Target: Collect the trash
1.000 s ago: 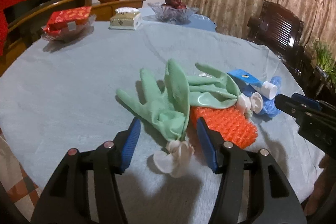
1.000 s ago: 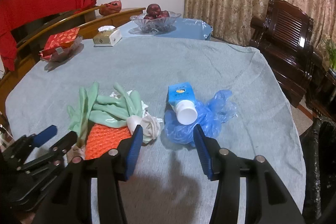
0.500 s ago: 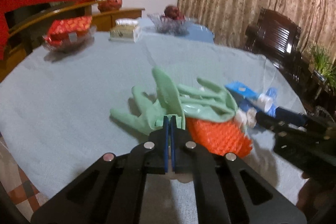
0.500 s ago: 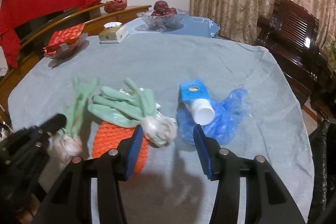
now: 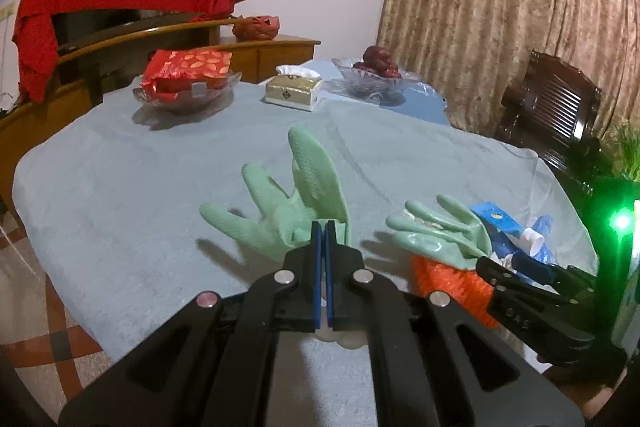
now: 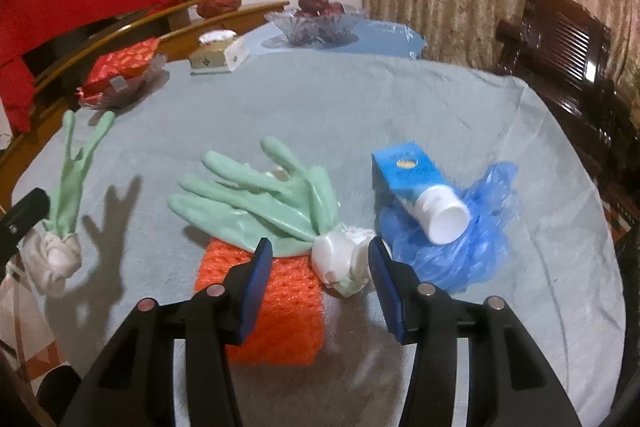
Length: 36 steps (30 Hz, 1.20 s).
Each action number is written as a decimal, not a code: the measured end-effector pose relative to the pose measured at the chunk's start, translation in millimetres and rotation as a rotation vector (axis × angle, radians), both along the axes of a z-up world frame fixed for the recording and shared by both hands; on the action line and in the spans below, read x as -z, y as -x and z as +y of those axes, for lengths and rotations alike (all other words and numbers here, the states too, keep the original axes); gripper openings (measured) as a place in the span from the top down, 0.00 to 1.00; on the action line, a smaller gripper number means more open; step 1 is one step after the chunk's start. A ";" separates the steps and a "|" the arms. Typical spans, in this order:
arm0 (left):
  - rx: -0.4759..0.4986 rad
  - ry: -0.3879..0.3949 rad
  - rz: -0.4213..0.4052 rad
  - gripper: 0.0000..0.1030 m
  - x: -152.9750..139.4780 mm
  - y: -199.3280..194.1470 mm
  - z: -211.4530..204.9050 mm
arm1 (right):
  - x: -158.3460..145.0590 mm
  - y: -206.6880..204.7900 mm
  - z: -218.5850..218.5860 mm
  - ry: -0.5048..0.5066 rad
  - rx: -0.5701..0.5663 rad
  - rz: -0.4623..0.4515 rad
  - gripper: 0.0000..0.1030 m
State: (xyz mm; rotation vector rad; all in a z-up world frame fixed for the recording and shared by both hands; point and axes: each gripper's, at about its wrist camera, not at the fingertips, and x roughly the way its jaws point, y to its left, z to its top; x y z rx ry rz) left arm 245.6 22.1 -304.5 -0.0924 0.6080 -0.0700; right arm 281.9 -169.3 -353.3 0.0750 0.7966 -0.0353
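My left gripper (image 5: 325, 227) is shut on a pale green rubber glove (image 5: 296, 195) near its cuff and holds it above the table, fingers up. In the right wrist view that glove (image 6: 72, 179) hangs at the far left with its white cuff (image 6: 52, 255) drooping. A second green glove (image 6: 256, 195) lies on an orange mesh pad (image 6: 280, 299). My right gripper (image 6: 320, 249) is open, its fingers either side of that glove's white cuff. A blue tube (image 6: 420, 183) with a white cap rests on a crumpled blue plastic bag (image 6: 472, 247).
The round table wears a grey-blue cloth (image 5: 120, 187). At its far side stand a glass dish with red packets (image 5: 184, 83), a tissue box (image 5: 294, 91) and a glass fruit bowl (image 5: 376, 75). A dark wooden chair (image 5: 552, 115) stands to the right.
My left gripper closed on the first glove and raised it off the table, away from the pile. My right gripper moved left, from the blue tube to the second glove's cuff.
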 end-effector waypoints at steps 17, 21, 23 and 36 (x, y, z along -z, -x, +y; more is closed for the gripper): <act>0.050 0.013 0.064 0.99 4.1 6.9 -13.4 | -47.6 23.4 -24.3 -0.062 0.020 -0.085 0.87; 0.051 -0.027 0.140 0.34 31.1 10.6 -22.5 | -47.2 35.7 -33.2 -0.063 0.032 -0.090 0.87; 0.030 -0.046 0.140 0.33 40.4 9.9 -26.4 | -42.4 38.0 -35.6 -0.056 0.034 -0.081 0.87; 0.034 0.026 0.179 0.71 55.8 -3.5 -14.6 | -35.2 44.3 -50.8 -0.071 0.054 -0.065 0.87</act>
